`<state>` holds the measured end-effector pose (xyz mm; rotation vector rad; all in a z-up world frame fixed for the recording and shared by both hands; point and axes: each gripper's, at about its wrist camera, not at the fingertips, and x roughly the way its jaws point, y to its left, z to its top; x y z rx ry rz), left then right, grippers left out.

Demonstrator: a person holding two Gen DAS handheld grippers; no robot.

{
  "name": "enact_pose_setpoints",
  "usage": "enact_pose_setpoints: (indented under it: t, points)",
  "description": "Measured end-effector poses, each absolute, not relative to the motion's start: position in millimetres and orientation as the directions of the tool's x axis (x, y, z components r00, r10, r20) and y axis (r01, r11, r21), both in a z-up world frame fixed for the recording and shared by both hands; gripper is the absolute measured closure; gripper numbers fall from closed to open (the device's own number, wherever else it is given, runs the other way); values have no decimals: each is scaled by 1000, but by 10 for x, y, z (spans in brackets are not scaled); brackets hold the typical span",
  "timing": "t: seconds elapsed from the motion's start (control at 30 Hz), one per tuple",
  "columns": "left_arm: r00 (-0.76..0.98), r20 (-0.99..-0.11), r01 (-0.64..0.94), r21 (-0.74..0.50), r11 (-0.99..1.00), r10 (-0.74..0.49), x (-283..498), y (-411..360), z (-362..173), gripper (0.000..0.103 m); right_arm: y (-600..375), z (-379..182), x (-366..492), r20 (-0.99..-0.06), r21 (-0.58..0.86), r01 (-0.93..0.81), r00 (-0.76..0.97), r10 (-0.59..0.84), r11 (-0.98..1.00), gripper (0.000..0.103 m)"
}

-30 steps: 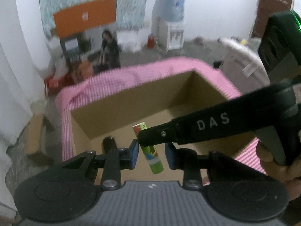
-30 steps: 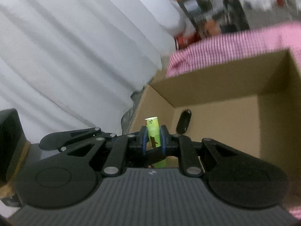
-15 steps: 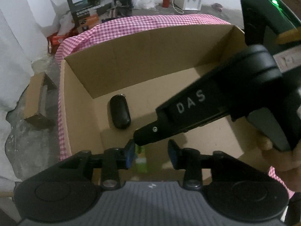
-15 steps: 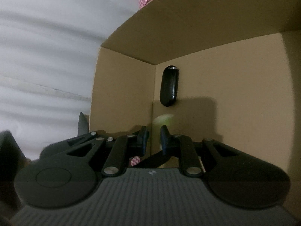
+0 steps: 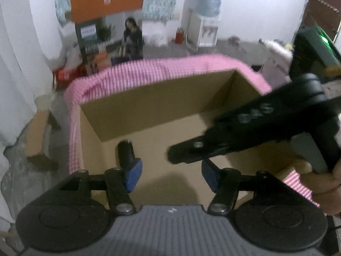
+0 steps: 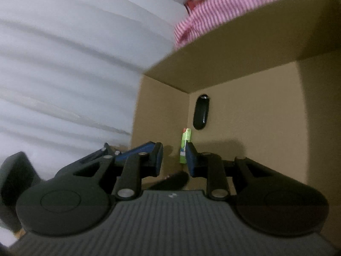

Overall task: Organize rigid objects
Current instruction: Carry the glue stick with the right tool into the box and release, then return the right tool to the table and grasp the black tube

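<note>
An open cardboard box [image 5: 159,106] stands on a pink checked cloth [image 5: 149,72]. A black oval fob [image 5: 125,151] lies on its floor near the left wall. My left gripper [image 5: 171,177] hovers over the box's near edge with its jaws opening and nothing between them. The right gripper's black arm [image 5: 245,132] reaches in from the right. In the right wrist view a green printed tube [image 6: 185,143] rests near the box corner [image 6: 245,53], below the black fob [image 6: 201,113]. My right gripper [image 6: 174,160] is opening just in front of the tube, its pads off it.
A person's hand [image 5: 326,194] holds the right gripper's handle. White curtain [image 6: 64,64] hangs left of the box. Beyond the table are a water dispenser [image 5: 204,25], an orange-topped carton [image 5: 106,21] and a cardboard piece [image 5: 36,136] on the floor.
The right gripper carried the green tube down into the box and let it go. The left gripper's jaws have spread wide, and it dipped toward the box and came back up.
</note>
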<state>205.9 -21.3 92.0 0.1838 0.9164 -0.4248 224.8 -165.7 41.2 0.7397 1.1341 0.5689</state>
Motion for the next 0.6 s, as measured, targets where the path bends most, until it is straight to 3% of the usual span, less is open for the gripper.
enact_pose_setpoints:
  t: [0.33,0.47,0.6]
  points:
    - [656,-647,526,21,851,-389,1203,-385,1394,31,-2305,1219,898,-461,741,-170,575,676,650,79]
    - [629,-629,582,-8,813,-457,851,-532,1305,31,-2677,1307,328,-430,719,-165,658,619,675,77]
    - [595,-631,631,-18,775,-499,608,-719,1039,31,-2942,1128,-73,-460,698,-108,691,558,708,75]
